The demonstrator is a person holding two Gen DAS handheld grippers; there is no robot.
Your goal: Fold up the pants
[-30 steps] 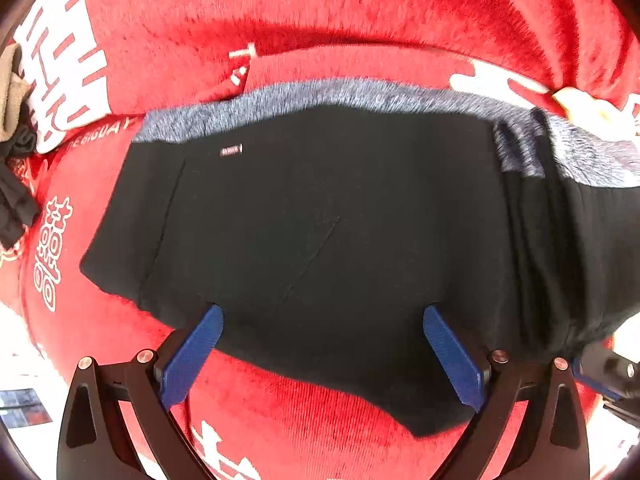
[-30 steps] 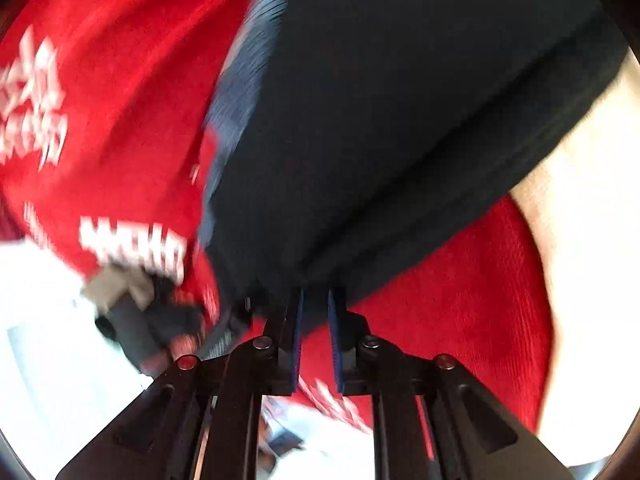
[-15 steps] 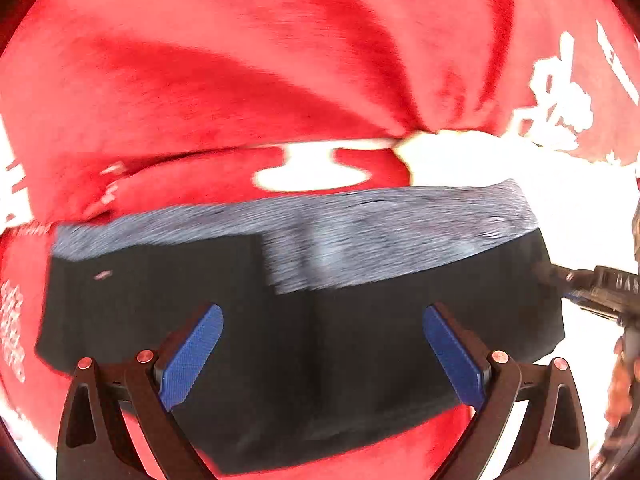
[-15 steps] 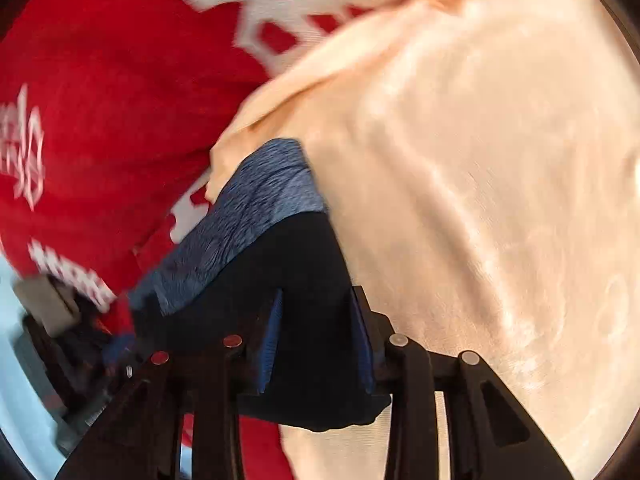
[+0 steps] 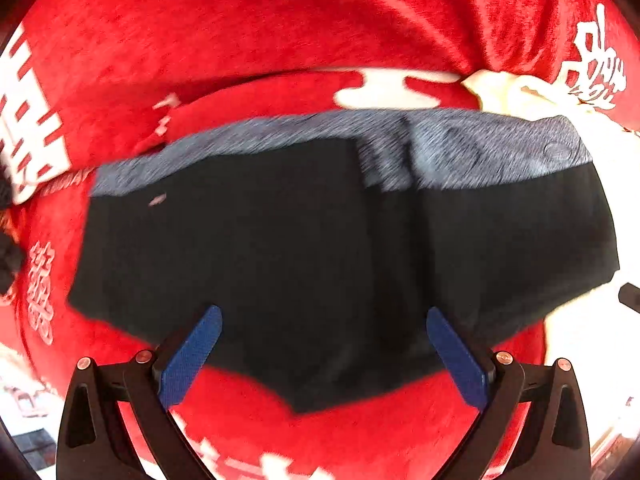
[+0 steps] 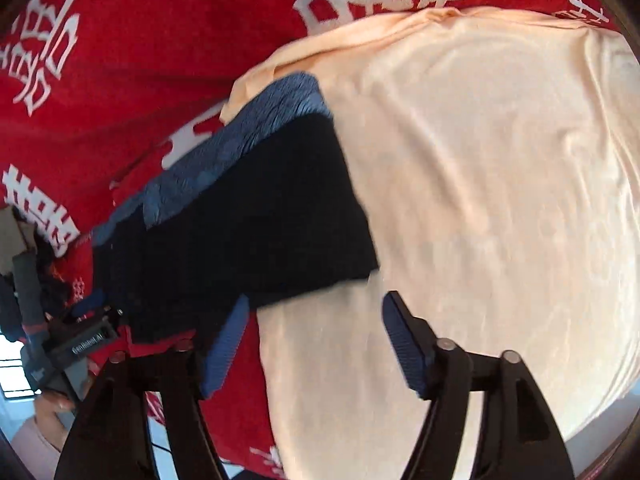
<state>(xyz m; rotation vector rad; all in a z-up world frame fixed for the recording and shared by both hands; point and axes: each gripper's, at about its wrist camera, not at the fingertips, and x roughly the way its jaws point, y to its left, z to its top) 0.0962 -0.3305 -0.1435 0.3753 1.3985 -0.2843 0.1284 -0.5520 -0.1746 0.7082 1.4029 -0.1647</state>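
The pants (image 5: 320, 256) lay folded on the red blanket (image 5: 280, 28), grey waistband (image 5: 460, 148) at 12 o'clock, their 3 o'clock end overlapping a cream cloth (image 6: 480, 184). The left gripper (image 5: 324, 352) hung over their 6 o'clock edge, jaws wide and empty. The right gripper (image 6: 316, 340) stood likewise spread, gripping nothing.

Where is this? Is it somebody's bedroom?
Probably a home, maybe a bed or sofa, though I can't be sure. A plush red blanket with white lettering covers the surface, black pants lie flat on it, and a pale peach garment lies beside them, like laundry being folded.
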